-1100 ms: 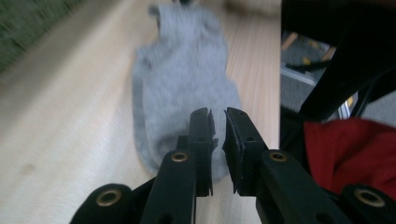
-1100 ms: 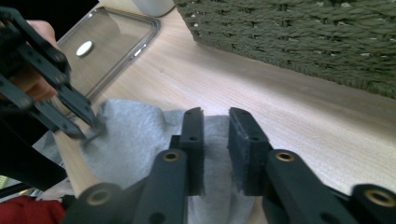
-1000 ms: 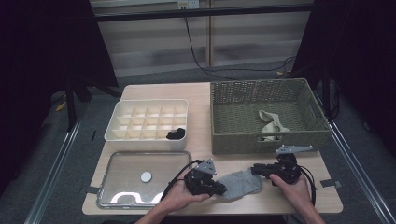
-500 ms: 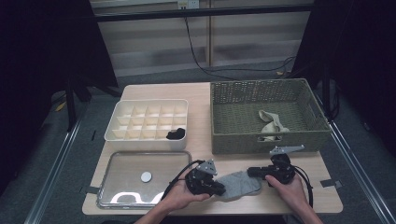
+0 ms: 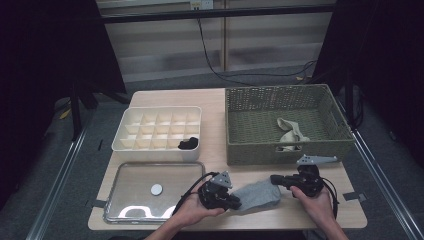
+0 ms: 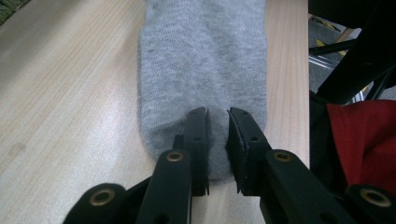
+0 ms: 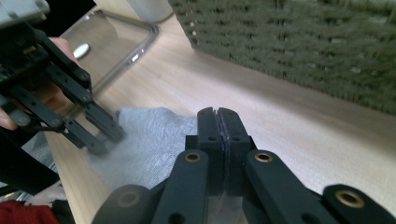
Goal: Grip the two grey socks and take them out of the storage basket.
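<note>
A grey sock lies flat near the table's front edge, between my two grippers. My left gripper is shut on the sock's left end, with fabric bunched between its pads. My right gripper sits at the sock's right end. Its jaws have just been closing and now meet on the sock's corner, with grey fabric showing under them. In the right gripper view, the left gripper's fingers press on the far end of the sock.
A green wicker basket stands behind the right gripper, with a beige sock inside. At the left stands a white divided box holding a black item. A clear tray with a white disc lies beside the left hand.
The right gripper's jaws have closed at the sock's right end. Both hands have stayed nearly where they were, and the left grip is unchanged.
</note>
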The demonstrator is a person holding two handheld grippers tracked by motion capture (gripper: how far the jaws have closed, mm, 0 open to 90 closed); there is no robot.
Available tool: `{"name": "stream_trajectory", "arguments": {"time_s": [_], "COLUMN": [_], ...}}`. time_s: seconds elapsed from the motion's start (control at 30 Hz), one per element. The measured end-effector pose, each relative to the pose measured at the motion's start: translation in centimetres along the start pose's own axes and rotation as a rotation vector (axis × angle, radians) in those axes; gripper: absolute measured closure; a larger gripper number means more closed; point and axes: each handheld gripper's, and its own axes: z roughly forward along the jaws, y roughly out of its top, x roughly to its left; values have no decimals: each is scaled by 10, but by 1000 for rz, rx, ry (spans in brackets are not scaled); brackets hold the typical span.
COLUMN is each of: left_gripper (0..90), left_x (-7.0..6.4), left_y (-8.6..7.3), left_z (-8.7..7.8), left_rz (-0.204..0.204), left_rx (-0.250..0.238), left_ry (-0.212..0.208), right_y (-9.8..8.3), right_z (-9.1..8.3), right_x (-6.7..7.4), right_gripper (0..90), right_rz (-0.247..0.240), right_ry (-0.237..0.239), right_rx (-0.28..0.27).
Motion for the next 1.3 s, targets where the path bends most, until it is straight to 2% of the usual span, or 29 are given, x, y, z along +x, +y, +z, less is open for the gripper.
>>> {"name": "stream_trajectory", "arguments": {"time_s": [0.07, 0.1, 0.2, 0.27, 0.37, 0.47, 0.5, 0.67, 0.9, 1.0, 1.1, 1.3], "left_gripper": [779, 779, 773, 767, 753, 746, 744, 740, 738, 739, 739, 738], "left_x": [0, 0, 0, 1, 0, 0, 0, 0, 1, 1, 1, 2], "left_y": [0, 0, 0, 1, 0, 0, 0, -1, -1, -1, -1, -1], "left_z": [0, -1, 0, -1, 0, 0, -1, 0, -1, -1, -1, -1], "left_rz": [-1, 1, -12, -8, -15, -17, -14, -18, -15, -14, -15, -13], "left_rx": [-5, 12, 2, 16, -5, -4, 10, -12, -8, -8, -1, -7], "left_ry": [1, 1, -3, -8, -10, -12, -11, -15, -20, -22, -16, -24], "right_y": [-3, -4, -7, -8, -10, -14, -15, -20, -20, -22, -24, -29], "right_z": [3, 4, 5, 3, 0, -6, -7, -12, -14, -8, -4, 1], "right_x": [0, 0, -1, -2, -3, -4, -3, 2, 7, 8, 9, 4], "right_gripper": [892, 891, 860, 819, 788, 772, 761, 719, 642, 609, 611, 651], "right_rz": [5, 0, 8, 7, 16, 31, 34, 49, 54, 54, 48, 55], "right_ry": [-3, -6, 1, -2, -12, -16, -18, -20, -18, -25, -49, -79], "right_rx": [25, 35, 61, 65, 62, 59, 55, 50, 38, 59, 96, 125]}}
